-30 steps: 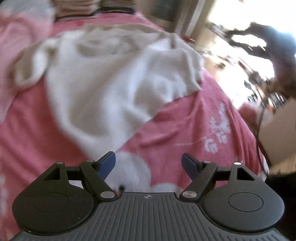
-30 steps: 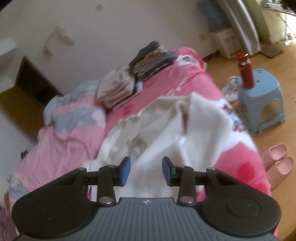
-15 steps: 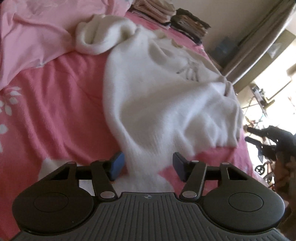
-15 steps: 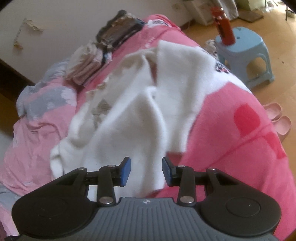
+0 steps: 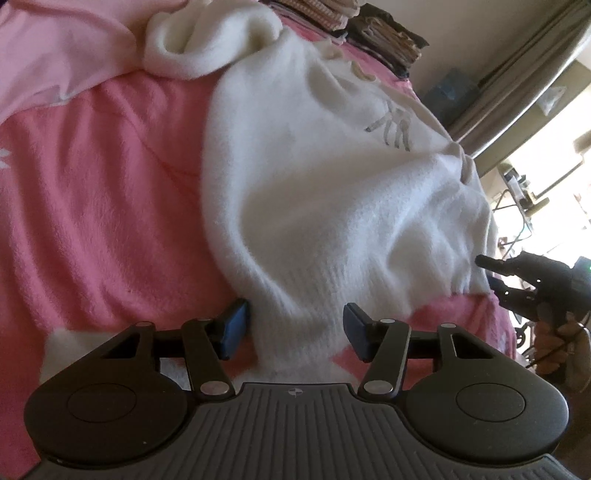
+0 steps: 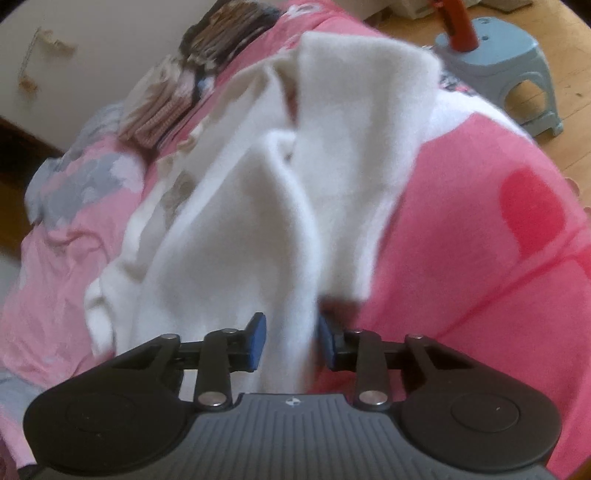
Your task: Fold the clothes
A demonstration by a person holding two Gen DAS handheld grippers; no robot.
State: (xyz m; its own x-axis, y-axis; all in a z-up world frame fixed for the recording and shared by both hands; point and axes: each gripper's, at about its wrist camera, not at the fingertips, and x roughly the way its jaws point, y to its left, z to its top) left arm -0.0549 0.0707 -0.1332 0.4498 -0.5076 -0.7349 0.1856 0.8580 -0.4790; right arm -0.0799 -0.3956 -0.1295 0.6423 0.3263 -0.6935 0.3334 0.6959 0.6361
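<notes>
A fluffy white sweater (image 5: pixel 332 192) with a grey print lies spread on the pink blanket (image 5: pixel 92 192). My left gripper (image 5: pixel 293 326) is open and low over the near hem; its blue pads (image 5: pixel 232 325) stand either side of the ribbed edge. In the right wrist view the sweater (image 6: pixel 258 206) rises in a ridge that runs down into my right gripper (image 6: pixel 291 339). That gripper is shut on a bunch of the fabric, which fills the gap between its jaws. The right gripper (image 5: pixel 517 273) also shows in the left wrist view, beside the hem's far corner.
Stacks of folded clothes (image 6: pixel 192 74) sit at the far end of the bed by the wall. A lighter pink duvet (image 5: pixel 55 48) is bunched on the left. A blue stool (image 6: pixel 517 70) carrying a red bottle (image 6: pixel 458 26) stands on the wooden floor to the right.
My left gripper has dropped to the sweater's near hem and its fingers have narrowed around it. The right gripper has moved closer to the bed with fabric still between its fingers.
</notes>
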